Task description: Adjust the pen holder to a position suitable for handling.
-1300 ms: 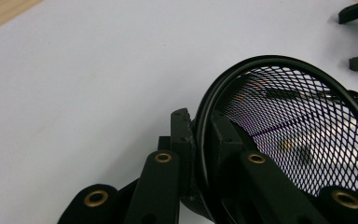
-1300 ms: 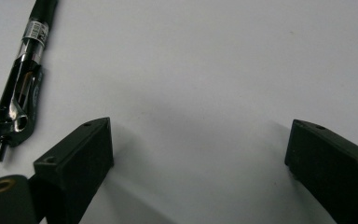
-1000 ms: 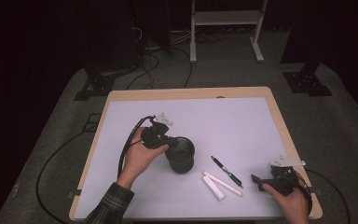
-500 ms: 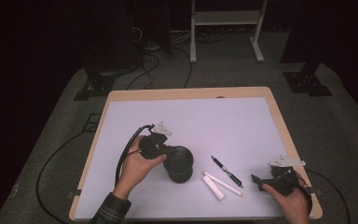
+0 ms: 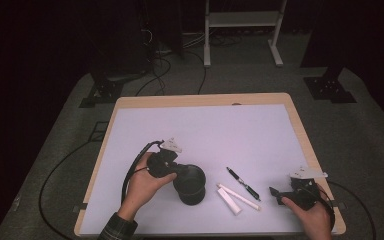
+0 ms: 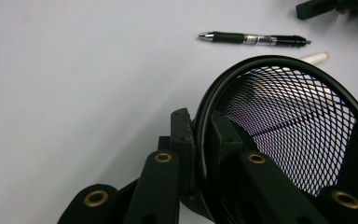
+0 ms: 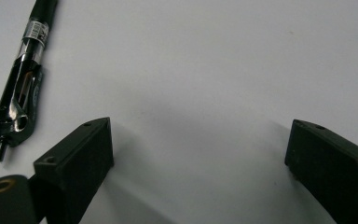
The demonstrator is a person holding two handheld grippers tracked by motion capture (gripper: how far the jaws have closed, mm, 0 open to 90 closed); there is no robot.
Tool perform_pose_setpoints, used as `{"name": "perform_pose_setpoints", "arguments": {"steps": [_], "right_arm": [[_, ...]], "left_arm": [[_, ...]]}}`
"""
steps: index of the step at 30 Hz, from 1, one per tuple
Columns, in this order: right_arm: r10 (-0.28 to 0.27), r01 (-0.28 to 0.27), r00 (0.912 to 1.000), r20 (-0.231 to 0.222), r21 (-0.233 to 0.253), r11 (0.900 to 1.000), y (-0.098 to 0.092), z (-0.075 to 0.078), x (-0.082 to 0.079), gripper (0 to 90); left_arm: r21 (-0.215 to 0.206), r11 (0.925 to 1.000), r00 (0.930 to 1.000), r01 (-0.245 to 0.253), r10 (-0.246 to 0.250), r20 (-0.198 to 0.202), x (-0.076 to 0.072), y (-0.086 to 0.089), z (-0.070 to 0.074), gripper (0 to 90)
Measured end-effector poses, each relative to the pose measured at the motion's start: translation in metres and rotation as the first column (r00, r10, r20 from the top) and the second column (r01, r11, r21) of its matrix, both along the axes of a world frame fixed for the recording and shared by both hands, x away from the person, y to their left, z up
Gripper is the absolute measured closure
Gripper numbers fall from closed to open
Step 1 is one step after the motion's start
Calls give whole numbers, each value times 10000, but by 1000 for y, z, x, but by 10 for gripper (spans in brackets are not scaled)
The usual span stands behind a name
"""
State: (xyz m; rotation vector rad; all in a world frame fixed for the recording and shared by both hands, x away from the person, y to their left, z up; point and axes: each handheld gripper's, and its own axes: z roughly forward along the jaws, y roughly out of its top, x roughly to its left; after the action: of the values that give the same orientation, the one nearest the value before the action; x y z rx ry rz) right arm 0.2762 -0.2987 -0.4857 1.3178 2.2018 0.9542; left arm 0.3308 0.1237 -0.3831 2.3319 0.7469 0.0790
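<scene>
A black mesh cup (image 5: 190, 185) is at the front middle of the white table mat (image 5: 205, 130). My left gripper (image 5: 178, 170) is shut on its rim. In the left gripper view the jaws pinch the cup's wire rim (image 6: 205, 121), and the left gripper (image 6: 199, 140) has one jaw inside and one outside the mesh cup (image 6: 289, 121). A black pen (image 5: 244, 184) lies to the right of the cup, with two white sticks (image 5: 237, 198) beside it. My right gripper (image 5: 276, 195) stands open low over the mat. Its jaws (image 7: 200, 154) are wide apart, with the pen (image 7: 22, 88) just left of them.
The wooden table edge (image 5: 300, 130) frames the mat. Cables (image 5: 130, 175) trail from the left gripper over the table's left front. A white rack's legs (image 5: 207, 45) and dark stands are on the floor behind. The other gripper (image 6: 326, 7) shows beyond the pen (image 6: 254, 39).
My left hand has drawn the cup toward the table's front edge, closer to the white sticks. The right gripper has stayed where it was.
</scene>
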Motion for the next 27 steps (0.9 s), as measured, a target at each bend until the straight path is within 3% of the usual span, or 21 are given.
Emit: {"name": "perform_pose_setpoints", "arguments": {"steps": [11, 19, 27], "right_arm": [[5, -5, 10000, 6, -2, 10000, 0, 0, 0, 68], [4, -4, 10000, -3, 5, 10000, 0, 0, 0, 68], [5, -5, 10000, -31, 17, 10000, 0, 0, 0, 67]], "left_arm": [[198, 9998, 9994, 14, -6, -360, 0, 2, -9, 821], [105, 9999, 9979, -48, 54, -649, 5, 4, -13, 821], [67, 10000, 9982, 51, -47, -594, 7, 3, -14, 782]]}}
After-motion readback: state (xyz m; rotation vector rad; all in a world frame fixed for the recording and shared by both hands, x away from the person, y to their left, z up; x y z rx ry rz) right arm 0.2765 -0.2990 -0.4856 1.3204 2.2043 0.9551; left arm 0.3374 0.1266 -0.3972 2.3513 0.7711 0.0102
